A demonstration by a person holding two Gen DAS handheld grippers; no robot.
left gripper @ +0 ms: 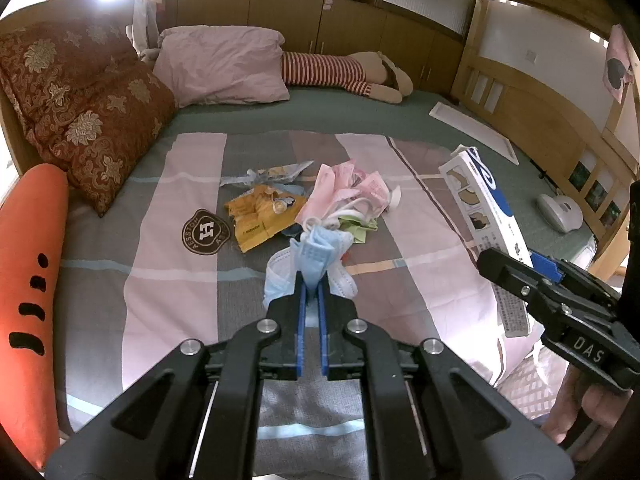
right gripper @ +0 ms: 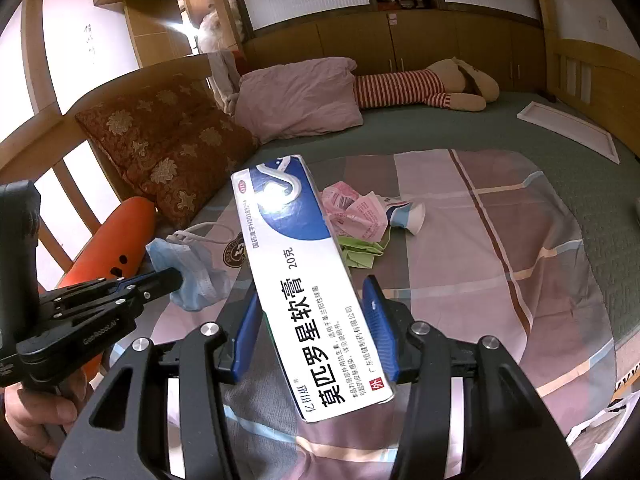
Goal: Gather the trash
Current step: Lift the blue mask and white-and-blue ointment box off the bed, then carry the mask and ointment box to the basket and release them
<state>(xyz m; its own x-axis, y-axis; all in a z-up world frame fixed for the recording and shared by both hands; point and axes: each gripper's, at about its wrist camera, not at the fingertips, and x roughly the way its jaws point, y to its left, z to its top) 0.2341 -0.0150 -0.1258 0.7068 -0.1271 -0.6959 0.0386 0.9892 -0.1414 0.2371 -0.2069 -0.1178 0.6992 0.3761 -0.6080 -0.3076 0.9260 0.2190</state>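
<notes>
My left gripper (left gripper: pixel 312 282) is shut on a light blue face mask (left gripper: pixel 316 254) and holds it above the bed; it also shows at the left of the right wrist view (right gripper: pixel 176 274), with the mask (right gripper: pixel 192 272) hanging from it. My right gripper (right gripper: pixel 312 300) is shut on a white and blue ointment box (right gripper: pixel 304 280), held above the bed; the box also shows in the left wrist view (left gripper: pixel 486 216). A pile of trash lies on the striped cover: yellow wrappers (left gripper: pixel 260 216), pink papers (left gripper: pixel 352 192), a green scrap (left gripper: pixel 358 228).
A red patterned cushion (left gripper: pixel 80 108), a pink pillow (left gripper: pixel 224 66) and an orange carrot cushion (left gripper: pixel 28 280) lie along the left. A striped plush toy (left gripper: pixel 344 72) lies at the back. A white flat board (left gripper: pixel 472 130) and a white device (left gripper: pixel 560 212) lie on the right.
</notes>
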